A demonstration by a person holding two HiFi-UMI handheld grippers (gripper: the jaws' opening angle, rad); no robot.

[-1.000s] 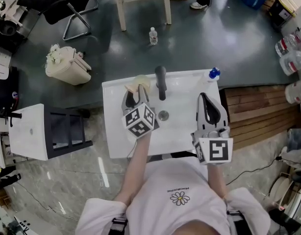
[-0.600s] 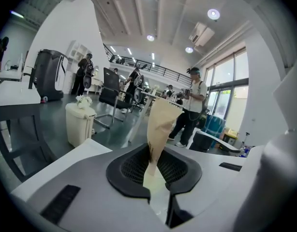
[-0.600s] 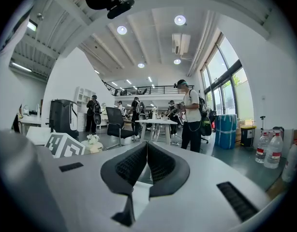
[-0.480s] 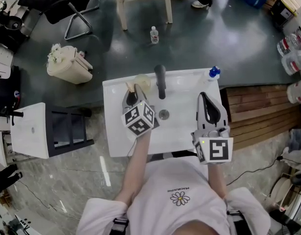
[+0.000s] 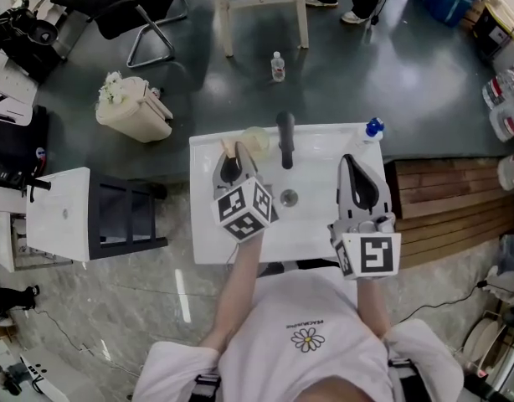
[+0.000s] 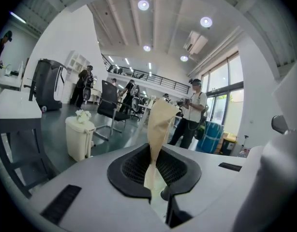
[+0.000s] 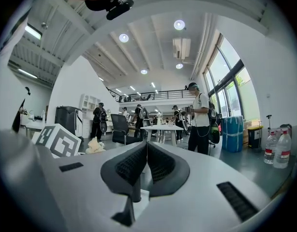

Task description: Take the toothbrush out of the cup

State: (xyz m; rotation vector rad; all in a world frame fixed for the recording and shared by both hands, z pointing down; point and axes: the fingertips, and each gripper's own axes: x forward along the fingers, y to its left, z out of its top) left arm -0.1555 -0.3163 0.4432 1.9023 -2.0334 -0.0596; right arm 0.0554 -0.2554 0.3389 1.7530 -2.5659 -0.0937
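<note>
A tan toothbrush [image 5: 228,148] stands up between the jaws of my left gripper [image 5: 230,167] at the back left of the white sink [image 5: 208,234]. In the left gripper view the toothbrush [image 6: 158,124] is pinched between the black pads of the left gripper [image 6: 153,151], whose jaws are closing on it. The pale cup [image 5: 255,138] sits just behind and right of that gripper; the brush's lower end is hidden. My right gripper [image 5: 357,182] hovers over the sink's right side, and in its own view the right gripper [image 7: 144,151] is shut with nothing in it.
A black faucet [image 5: 285,139] rises at the sink's back middle, with the drain [image 5: 289,198] in front of it. A blue-capped bottle [image 5: 373,128] stands at the back right corner. A cream bin [image 5: 133,110] and a white side table [image 5: 63,214] are on the left.
The left gripper's jaws have closed onto the toothbrush and the gripper has lifted a little. The right gripper has stayed where it was.
</note>
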